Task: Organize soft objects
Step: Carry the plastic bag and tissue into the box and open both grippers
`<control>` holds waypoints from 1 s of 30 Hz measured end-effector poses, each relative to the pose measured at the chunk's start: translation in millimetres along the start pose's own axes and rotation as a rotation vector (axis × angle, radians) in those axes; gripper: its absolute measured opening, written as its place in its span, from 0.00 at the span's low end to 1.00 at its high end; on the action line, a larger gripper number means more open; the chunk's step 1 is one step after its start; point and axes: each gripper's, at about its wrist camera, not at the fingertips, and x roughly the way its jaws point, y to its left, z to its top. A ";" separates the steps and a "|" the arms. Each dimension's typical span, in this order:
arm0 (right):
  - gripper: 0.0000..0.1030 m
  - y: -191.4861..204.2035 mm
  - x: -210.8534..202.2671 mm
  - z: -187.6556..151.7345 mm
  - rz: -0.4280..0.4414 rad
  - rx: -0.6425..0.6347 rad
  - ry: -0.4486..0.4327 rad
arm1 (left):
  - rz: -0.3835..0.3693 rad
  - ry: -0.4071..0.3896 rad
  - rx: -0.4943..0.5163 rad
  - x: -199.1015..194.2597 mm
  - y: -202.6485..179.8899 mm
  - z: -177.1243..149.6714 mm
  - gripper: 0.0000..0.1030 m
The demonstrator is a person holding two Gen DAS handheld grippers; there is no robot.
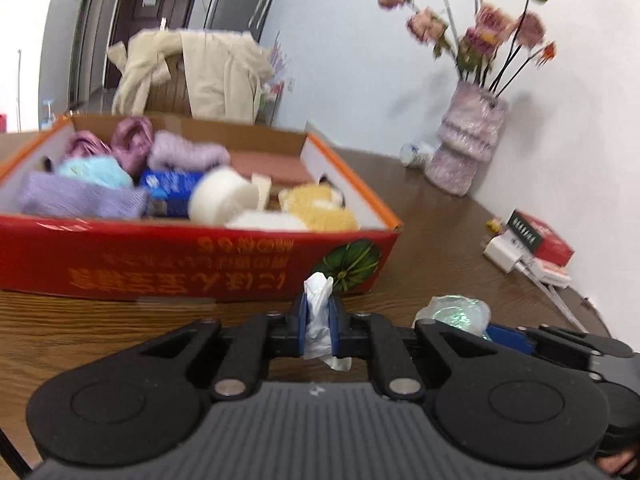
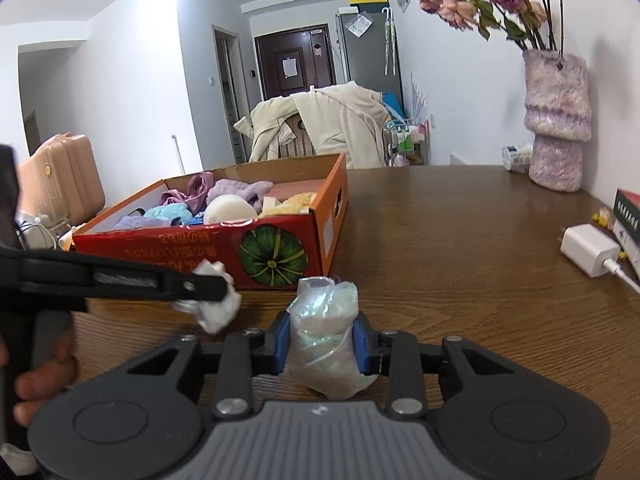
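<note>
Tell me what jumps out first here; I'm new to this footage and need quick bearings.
A red cardboard box printed with a green pumpkin sits on the brown wooden table, filled with pastel towels and sponges. In front of it, the left gripper pinches a crumpled white plastic bag and the right gripper squeezes an iridescent clear plastic bag. A pink textured vase of dried roses stands by the wall.

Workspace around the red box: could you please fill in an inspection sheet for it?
Surface: wooden table, bare in the middle.
Job's things: red box holding soft items; white crumpled bag; iridescent bag.
Clutter: vase, white charger, red packet.
Grippers: left gripper shut on the white crumpled bag; right gripper shut on the iridescent bag.
Cables: charger lead.
Surroundings: coat-draped chair, pink suitcase.
</note>
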 end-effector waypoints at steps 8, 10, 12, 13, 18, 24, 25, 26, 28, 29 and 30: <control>0.28 46.3 -56.5 2.4 0.057 -0.034 -0.074 | 0.035 -0.115 -0.025 -101.7 9.6 -10.5 0.11; 0.28 61.6 -71.1 0.6 0.072 -0.052 -0.086 | 0.048 -0.151 -0.020 -124.3 10.3 -14.9 0.12; 0.28 76.3 -86.5 -0.7 0.088 -0.067 -0.101 | 0.061 -0.183 -0.015 -145.0 10.6 -20.5 0.12; 0.28 83.3 -93.9 -1.3 0.097 -0.073 -0.109 | 0.065 -0.197 -0.013 -155.1 11.0 -23.3 0.12; 0.28 114.1 -124.7 -4.4 0.129 -0.102 -0.139 | 0.082 -0.250 -0.028 -198.3 18.5 -37.7 0.12; 0.28 144.1 -151.5 -7.5 0.149 -0.147 -0.168 | 0.078 -0.291 -0.053 -234.2 27.8 -51.5 0.12; 0.28 148.7 -155.3 -8.4 0.150 -0.153 -0.172 | 0.076 -0.297 -0.054 -238.9 29.2 -53.4 0.12; 0.28 153.4 -159.0 -9.8 0.151 -0.159 -0.175 | 0.074 -0.304 -0.056 -243.3 30.0 -54.3 0.12; 0.28 160.1 -164.5 -11.2 0.154 -0.170 -0.179 | 0.069 -0.313 -0.058 -249.8 31.4 -55.9 0.12; 0.28 162.9 -166.8 -11.6 0.154 -0.173 -0.182 | 0.066 -0.318 -0.057 -252.5 31.8 -56.9 0.12; 0.28 165.5 -169.0 -11.9 0.155 -0.176 -0.185 | 0.063 -0.321 -0.057 -254.7 31.8 -57.8 0.12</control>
